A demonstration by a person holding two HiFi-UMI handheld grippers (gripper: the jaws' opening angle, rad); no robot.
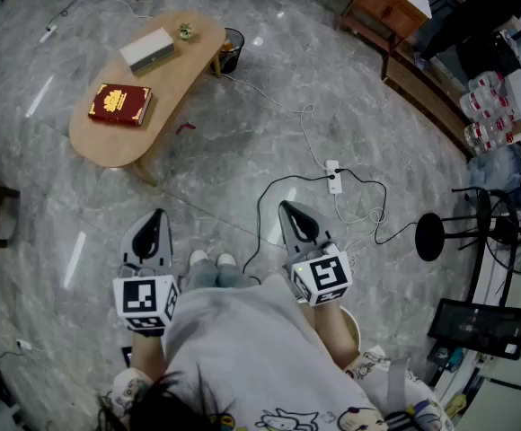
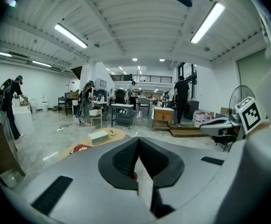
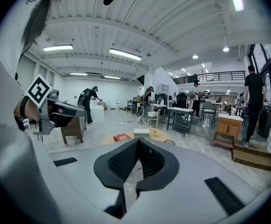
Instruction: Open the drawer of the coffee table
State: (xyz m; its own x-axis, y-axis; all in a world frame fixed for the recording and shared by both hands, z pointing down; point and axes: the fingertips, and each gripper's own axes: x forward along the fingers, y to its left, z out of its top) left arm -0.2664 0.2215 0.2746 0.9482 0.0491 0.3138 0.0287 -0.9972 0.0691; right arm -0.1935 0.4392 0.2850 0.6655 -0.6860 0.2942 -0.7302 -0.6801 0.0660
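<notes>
Wood-toned and kidney-shaped, the desk stands on the grey marble floor at the upper left of the head view, well ahead of the person — a red book and a pale box lie on its top, apart from each other. The left hand-held gripper is held low by the waist, far from the desk, jaws pressed together on nothing (the right hand-held gripper likewise) — both tilt slightly downward.
</notes>
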